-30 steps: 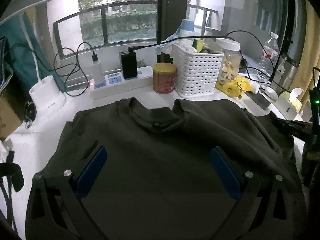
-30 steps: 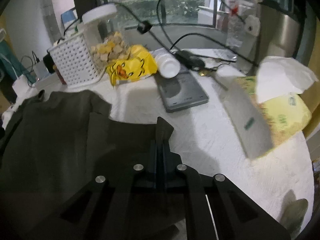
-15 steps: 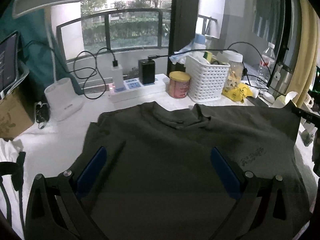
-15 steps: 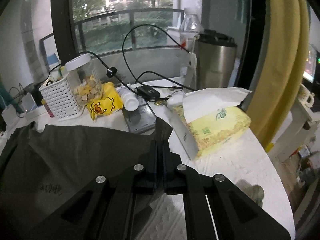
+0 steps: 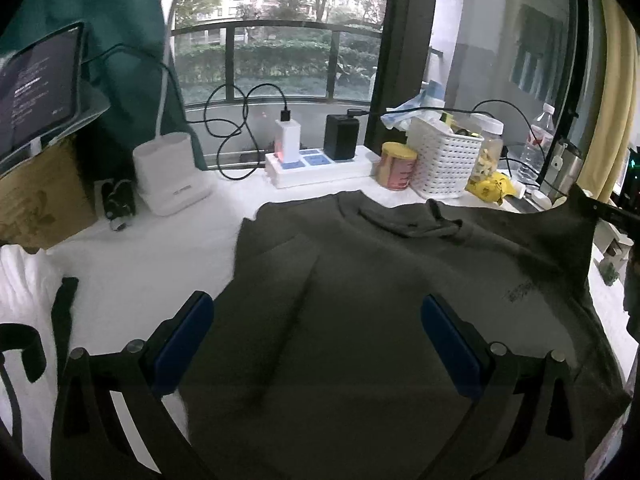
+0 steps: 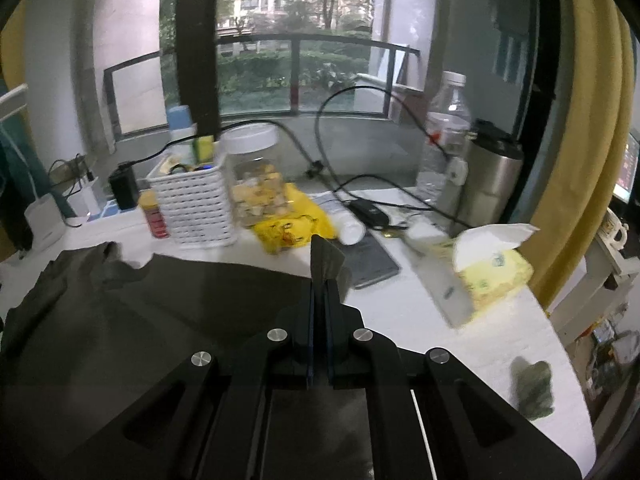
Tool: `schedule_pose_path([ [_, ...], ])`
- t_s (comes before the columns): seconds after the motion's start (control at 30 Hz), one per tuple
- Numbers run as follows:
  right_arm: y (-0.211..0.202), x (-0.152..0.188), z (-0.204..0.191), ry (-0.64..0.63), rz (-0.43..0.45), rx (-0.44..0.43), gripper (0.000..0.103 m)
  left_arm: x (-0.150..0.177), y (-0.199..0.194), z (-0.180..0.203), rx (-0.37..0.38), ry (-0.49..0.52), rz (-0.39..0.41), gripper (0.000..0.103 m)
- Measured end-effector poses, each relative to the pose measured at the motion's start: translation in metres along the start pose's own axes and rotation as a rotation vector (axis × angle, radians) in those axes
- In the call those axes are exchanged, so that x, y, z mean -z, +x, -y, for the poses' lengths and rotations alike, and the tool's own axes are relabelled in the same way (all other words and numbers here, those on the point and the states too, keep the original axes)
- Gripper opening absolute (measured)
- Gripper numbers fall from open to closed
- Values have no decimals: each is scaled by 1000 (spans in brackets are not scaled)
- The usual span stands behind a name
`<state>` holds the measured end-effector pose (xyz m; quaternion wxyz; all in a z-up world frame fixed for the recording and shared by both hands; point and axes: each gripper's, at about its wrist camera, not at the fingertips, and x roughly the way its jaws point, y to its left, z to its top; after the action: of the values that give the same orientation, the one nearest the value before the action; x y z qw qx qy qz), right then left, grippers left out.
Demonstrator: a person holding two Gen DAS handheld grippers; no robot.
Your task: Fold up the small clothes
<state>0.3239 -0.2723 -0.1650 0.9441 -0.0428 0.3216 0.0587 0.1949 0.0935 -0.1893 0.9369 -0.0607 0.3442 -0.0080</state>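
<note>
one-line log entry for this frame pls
task: fold small clothes | right gripper: shut on shirt corner, lifted | left gripper: open above shirt | table: shirt mostly flat

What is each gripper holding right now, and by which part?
The right gripper is shut on the dark green shirt, pinching a lifted corner of its edge. The left gripper is open above the shirt, holding nothing.

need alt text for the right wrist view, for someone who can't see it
The right gripper is shut on a corner of a dark olive shirt, lifting it above a white table. Behind are a white basket, a snack jar, a yellow bag, a tissue pack, a water bottle and a window.
</note>
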Motion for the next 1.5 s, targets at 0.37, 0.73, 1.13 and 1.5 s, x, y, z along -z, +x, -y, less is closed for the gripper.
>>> schedule_pose_path([
  [0.37,21,7,-70,-50,-68,-38,5,7,-3,-38,18,-25,10,102],
  [0.73,48,37,-97,-26,-152,-116,6,12,-9,-46,12,-14,15,102],
  [1.13,17,60,-77,-56,-159,-199,43,32,-28,-35,8,-60,37,102],
  [1.5,5,93,-17,-4,-158,-167,44,50,-37,-12,-31,-34,28,102],
])
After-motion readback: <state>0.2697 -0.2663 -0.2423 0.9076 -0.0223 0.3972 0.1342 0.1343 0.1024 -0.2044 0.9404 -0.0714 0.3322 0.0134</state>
